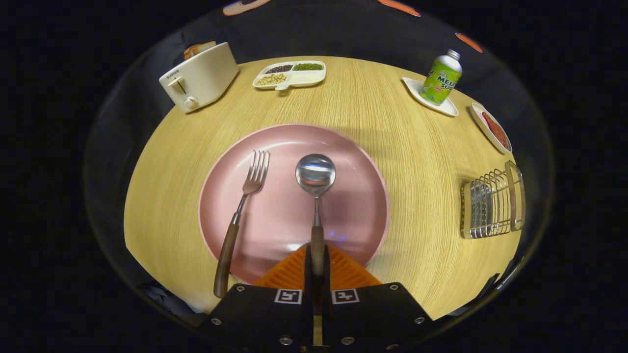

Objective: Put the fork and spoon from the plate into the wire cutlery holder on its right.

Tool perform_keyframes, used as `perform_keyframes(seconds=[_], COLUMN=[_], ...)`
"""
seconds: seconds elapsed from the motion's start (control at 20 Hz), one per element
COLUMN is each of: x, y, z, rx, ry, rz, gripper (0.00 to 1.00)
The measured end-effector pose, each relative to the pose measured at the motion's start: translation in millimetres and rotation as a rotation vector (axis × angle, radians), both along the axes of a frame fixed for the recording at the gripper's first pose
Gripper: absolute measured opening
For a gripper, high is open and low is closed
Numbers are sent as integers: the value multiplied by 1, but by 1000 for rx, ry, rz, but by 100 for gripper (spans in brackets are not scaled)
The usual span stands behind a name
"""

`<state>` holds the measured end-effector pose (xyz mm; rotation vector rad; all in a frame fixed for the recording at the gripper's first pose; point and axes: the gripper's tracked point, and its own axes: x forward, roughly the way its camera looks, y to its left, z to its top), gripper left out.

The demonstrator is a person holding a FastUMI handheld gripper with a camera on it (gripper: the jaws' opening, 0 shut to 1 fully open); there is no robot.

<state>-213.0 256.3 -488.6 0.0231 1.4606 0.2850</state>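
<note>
Spoon (315, 175) handle end hidden between tongs (317, 267); fork (241, 215) handle tip cut off below.

Round wooden table (373, 113), pink plate (353, 206), toaster (198, 78), divided dish (290, 74), saucer (444, 107), wire cutlery holder (492, 203)

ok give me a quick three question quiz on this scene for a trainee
1. True or false: the gripper has its jaws closed on the spoon handle.
2. Which utensil lies free on the pink plate? A) fork B) knife C) ladle
3. Fill in: the wire cutlery holder stands on the wooden table to the plate's ____.

Key: 1 true: both jaws press the wooden handle, bowl pointing ahead. 2 A: it rests left of the spoon, its handle overhanging the rim. 3 right, still without cutlery.
</note>
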Motion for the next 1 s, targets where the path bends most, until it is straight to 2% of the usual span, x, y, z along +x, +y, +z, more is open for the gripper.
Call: perform_keyframes(seconds=[0.25,0.5,1.0], x=[18,41,71], y=[-18,-59,-176], z=[23,56,109], rx=[49,51,-37], ry=[-89,-203,-309], rz=[-1,-30,-177], gripper=[7,6,7])
